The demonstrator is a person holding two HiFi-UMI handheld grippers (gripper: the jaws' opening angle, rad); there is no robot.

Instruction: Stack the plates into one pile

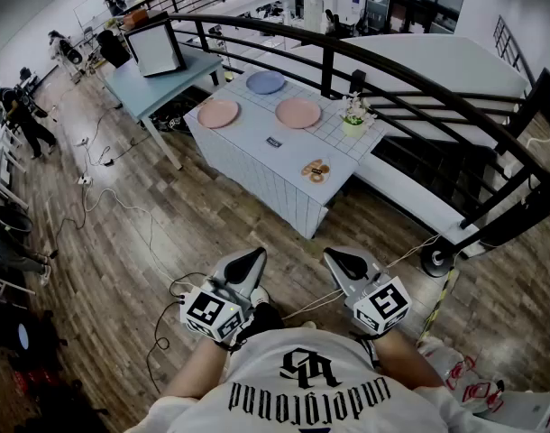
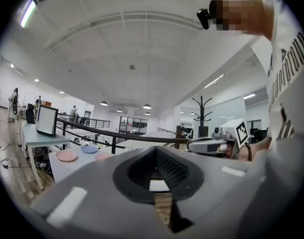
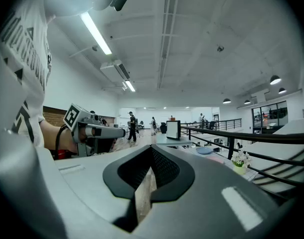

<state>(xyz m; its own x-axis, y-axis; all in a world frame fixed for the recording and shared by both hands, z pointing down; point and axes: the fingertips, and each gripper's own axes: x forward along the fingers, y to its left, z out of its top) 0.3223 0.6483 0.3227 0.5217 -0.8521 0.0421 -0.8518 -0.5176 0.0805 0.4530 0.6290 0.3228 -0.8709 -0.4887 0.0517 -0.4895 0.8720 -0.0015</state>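
Observation:
Three plates lie apart on a white table (image 1: 257, 161) far ahead: a blue plate (image 1: 265, 82) at the back, a pink plate (image 1: 218, 114) on the left and another pink plate (image 1: 298, 113) on the right. The left gripper view shows them small as the left pink plate (image 2: 66, 156) and the blue plate (image 2: 89, 149). My left gripper (image 1: 243, 264) and right gripper (image 1: 345, 264) are held close to my chest over the wood floor, well short of the table. Both look shut with nothing in them. Through the jaws (image 2: 157, 176) (image 3: 149, 176) only a thin slit shows.
A small potted flower (image 1: 353, 120), a dark card (image 1: 274, 142) and a brown ring-shaped item (image 1: 316, 170) also sit on the table. A black railing (image 1: 365, 61) runs behind it. A blue desk with a monitor (image 1: 155, 48) stands left. Cables (image 1: 104, 197) cross the floor.

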